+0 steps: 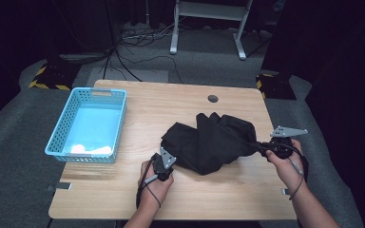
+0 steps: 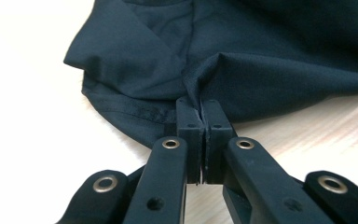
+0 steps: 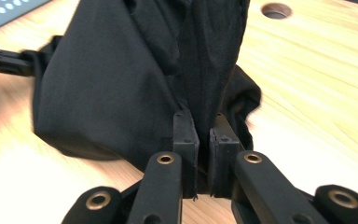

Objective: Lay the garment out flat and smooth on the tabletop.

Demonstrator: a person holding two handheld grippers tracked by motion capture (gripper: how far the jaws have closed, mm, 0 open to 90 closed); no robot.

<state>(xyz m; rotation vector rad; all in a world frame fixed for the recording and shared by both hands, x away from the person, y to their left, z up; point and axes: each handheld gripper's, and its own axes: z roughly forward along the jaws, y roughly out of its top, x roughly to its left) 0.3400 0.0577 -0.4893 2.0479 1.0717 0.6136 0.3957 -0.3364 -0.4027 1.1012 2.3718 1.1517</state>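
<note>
At the far left of the worktop (image 1: 123, 190) stands a light blue basket (image 1: 61, 128) with something pale lying in its near end. It sits well apart from the cloth, so I judge it a place for finished work and no part of the present step.

Next comes the left gripper (image 1: 165, 159), held in the person's left hand (image 1: 156, 183) at the near-left edge of the black garment (image 1: 209, 140). Its jaws are clenched on a thin pinch of fabric (image 2: 200, 93), and the left gripper view shows the cloth gathering into folds right at the pads (image 2: 189, 121). That bite on an edge looks chosen so the corner cannot slip when the piece is drawn out.

The garment itself lies crumpled in the middle of the worktop, between the two hands, mostly resting on the wood.

At the right, the right gripper (image 1: 262, 147) is grasping a thicker, bunched strip of the same cloth (image 3: 205, 84), its jaws standing slightly apart around it. With opposite ends held, the likely aim is to pull the garment taut and spread it flat. A round cable hole (image 1: 213, 99) lies beyond, clear of the work.
</note>
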